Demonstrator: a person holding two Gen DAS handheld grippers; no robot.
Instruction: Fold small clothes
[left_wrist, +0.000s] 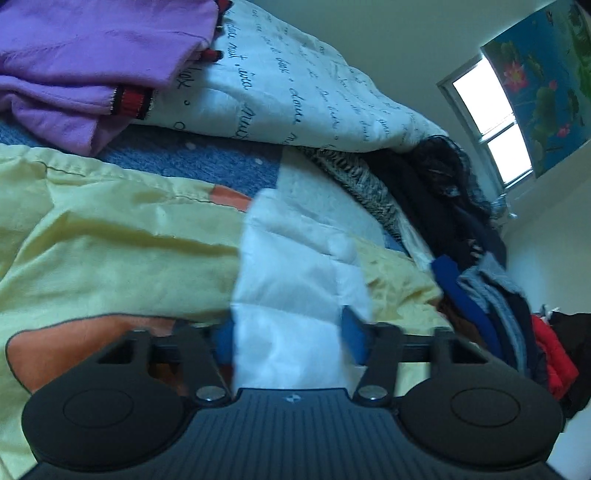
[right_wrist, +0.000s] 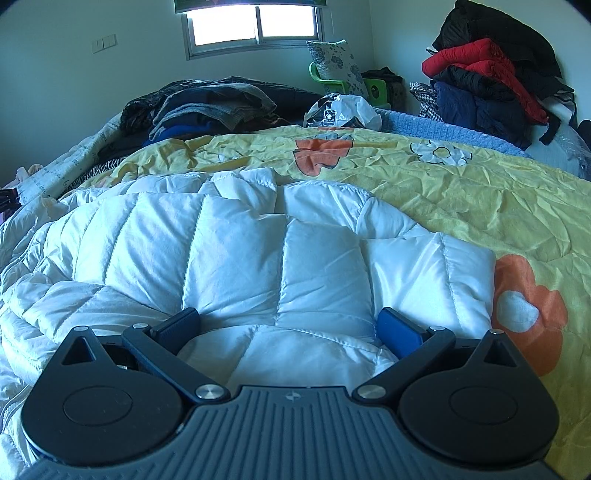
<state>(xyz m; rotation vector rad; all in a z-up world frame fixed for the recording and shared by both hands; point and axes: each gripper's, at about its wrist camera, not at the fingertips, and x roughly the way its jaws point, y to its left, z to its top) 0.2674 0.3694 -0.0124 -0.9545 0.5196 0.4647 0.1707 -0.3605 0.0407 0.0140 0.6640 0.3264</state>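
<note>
A white quilted puffer jacket (right_wrist: 236, 254) lies spread on the yellow flowered bedspread (right_wrist: 480, 199). My right gripper (right_wrist: 290, 326) is open, its blue pads (right_wrist: 400, 334) resting on the jacket's near part, fabric bulging between them. In the left wrist view, a strip of the same white jacket (left_wrist: 295, 295) runs between the blue pads (left_wrist: 352, 334) of my left gripper (left_wrist: 288, 338). The jaws stand apart with the fabric between them; whether they pinch it I cannot tell.
Purple garment (left_wrist: 92, 62) and script-printed white quilt (left_wrist: 295, 92) lie beside the left gripper. A dark clothes pile (right_wrist: 207, 107) sits at the bed's far left, a red and black jacket stack (right_wrist: 491, 77) at far right. A plastic bag (right_wrist: 343, 110) lies mid-bed.
</note>
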